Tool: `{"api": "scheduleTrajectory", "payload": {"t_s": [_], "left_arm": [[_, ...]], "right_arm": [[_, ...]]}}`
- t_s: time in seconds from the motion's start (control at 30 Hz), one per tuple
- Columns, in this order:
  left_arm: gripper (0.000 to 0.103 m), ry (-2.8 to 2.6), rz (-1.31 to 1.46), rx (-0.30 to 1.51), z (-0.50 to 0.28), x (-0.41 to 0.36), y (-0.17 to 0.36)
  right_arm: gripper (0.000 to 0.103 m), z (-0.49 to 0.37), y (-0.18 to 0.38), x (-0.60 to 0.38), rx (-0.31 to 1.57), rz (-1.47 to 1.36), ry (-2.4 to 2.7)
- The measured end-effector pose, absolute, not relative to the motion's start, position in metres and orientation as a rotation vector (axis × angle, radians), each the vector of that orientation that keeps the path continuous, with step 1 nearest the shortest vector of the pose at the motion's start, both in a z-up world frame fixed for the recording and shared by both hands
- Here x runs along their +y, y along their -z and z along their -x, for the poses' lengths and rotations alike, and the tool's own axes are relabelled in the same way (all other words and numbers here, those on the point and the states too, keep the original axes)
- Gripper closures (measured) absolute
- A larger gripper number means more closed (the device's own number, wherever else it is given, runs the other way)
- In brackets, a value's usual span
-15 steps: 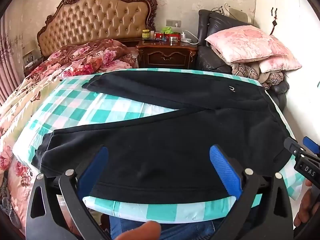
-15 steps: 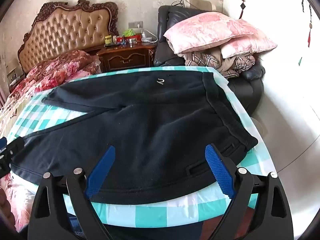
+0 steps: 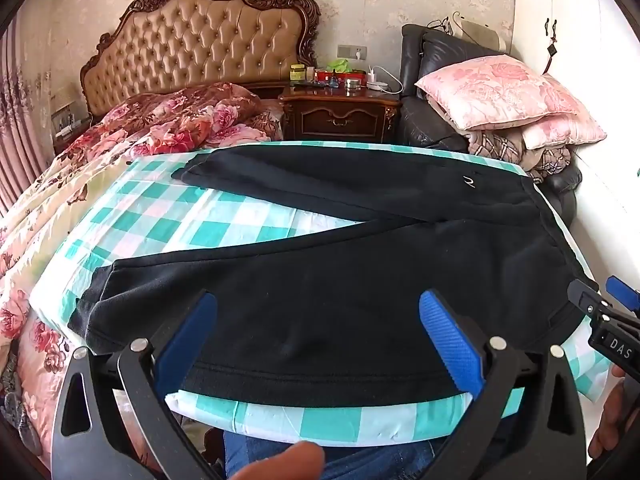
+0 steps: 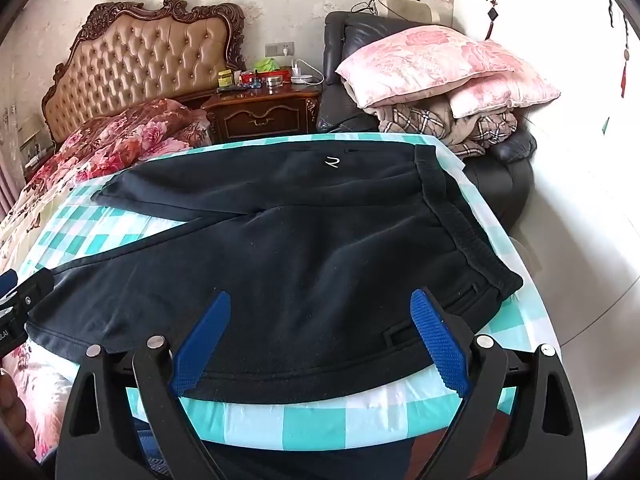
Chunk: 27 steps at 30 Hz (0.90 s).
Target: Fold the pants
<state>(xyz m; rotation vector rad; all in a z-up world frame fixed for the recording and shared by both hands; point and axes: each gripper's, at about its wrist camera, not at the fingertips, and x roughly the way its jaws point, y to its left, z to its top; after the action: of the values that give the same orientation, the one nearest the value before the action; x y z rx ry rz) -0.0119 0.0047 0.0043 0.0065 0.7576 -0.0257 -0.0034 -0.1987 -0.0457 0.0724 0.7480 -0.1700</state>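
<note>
Left wrist view: pants (image 3: 340,280) flat on the checked worktop (image 3: 200,216), long axis running left to right, cuffs to the left, waistband to the right, legs splayed in a V. Left claw (image 3: 318,344) wide open, nothing held, hovering over the near leg's lower edge, just ahead and below. Right claw (image 3: 612,320) visible at the far right, near the waist corner; its opening not clear from here.

Right wrist view: right claw (image 4: 320,344) wide open too, empty, over the near hem below the seat. Waistband (image 4: 460,232) just to its right, so the nearer claw for that end. Left claw (image 4: 16,300) at the left edge, nearer the cuff end. Near leg likely to be lifted over the far one.
</note>
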Motion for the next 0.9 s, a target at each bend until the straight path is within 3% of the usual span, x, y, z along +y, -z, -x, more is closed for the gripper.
{"api": "scheduleTrajectory", "payload": {"t_s": [0.9], "left_arm": [[0.002,0.026,-0.011,0.772,0.007,0.005,-0.001]], "right_arm": [[0.015,0.000,0.055,-0.204,0.762,-0.090,0.167]]}}
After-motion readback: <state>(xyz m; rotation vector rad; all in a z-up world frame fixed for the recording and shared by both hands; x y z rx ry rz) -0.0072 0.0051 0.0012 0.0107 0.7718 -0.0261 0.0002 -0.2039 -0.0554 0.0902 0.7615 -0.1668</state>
